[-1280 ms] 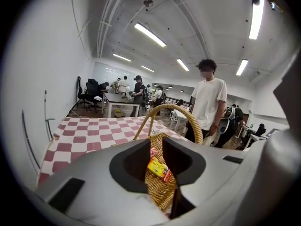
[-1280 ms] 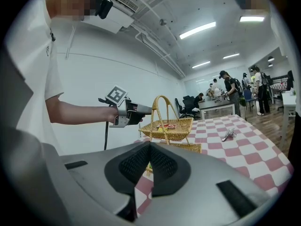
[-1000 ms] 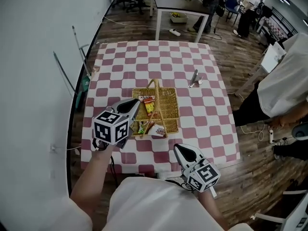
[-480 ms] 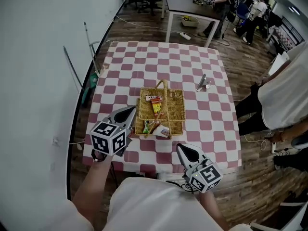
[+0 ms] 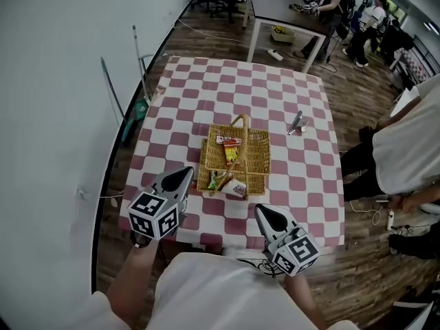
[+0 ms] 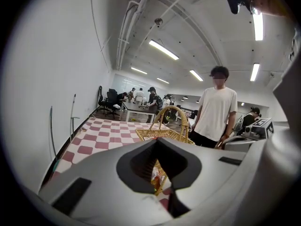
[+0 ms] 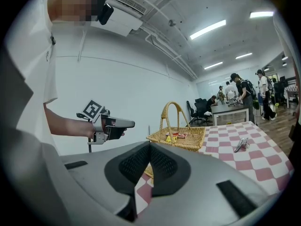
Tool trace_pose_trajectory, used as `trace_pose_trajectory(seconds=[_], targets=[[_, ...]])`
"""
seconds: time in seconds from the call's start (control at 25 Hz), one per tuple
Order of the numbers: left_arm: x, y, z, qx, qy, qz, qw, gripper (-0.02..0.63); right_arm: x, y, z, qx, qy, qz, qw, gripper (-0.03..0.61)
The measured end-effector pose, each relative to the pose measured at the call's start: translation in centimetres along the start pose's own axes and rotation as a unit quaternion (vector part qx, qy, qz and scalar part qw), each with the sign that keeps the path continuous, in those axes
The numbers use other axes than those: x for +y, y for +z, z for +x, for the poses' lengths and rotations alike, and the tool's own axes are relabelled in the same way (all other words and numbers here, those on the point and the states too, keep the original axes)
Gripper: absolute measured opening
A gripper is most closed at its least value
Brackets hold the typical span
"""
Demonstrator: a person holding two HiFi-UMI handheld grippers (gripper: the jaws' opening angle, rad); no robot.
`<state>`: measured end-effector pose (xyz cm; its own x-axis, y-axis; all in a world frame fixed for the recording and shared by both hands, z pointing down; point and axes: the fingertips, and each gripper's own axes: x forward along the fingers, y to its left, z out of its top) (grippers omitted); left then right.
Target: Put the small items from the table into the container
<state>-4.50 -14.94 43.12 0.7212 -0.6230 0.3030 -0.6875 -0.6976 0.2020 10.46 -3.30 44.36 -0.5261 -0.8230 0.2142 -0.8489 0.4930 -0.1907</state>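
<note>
A wicker basket (image 5: 258, 158) with a hoop handle stands mid-table on the red-and-white checked cloth (image 5: 206, 91). Inside lie a red and yellow packet (image 5: 229, 143), a green item (image 5: 214, 179) and a white packet (image 5: 236, 188). A small metal item (image 5: 296, 122) lies on the cloth to the basket's far right. My left gripper (image 5: 184, 176) hovers shut and empty by the basket's near left corner, apart from it. My right gripper (image 5: 264, 212) is shut and empty over the table's near edge. The right gripper view shows the basket (image 7: 181, 145), the metal item (image 7: 241, 144) and the left gripper (image 7: 127, 123).
A person in a white shirt (image 5: 405, 136) stands close to the table's right side. A white wall runs along the left, with thin poles (image 5: 141, 60) leaning by it. A grey table (image 5: 289, 5) and seated people are at the back of the room.
My left gripper has drawn back from the basket's near left edge toward me and to the left. The right gripper has stayed in place.
</note>
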Motion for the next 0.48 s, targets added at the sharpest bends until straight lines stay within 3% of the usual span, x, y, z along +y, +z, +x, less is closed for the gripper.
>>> trace_pose_trajectory(seconds=[0.48], targets=[[-1.5,-2.7,-1.4,0.001,-0.009,0.012,0.9999,-0.006,-0.3,0.5,0.1,-0.001,0.004,-0.004,1.0,0.0]])
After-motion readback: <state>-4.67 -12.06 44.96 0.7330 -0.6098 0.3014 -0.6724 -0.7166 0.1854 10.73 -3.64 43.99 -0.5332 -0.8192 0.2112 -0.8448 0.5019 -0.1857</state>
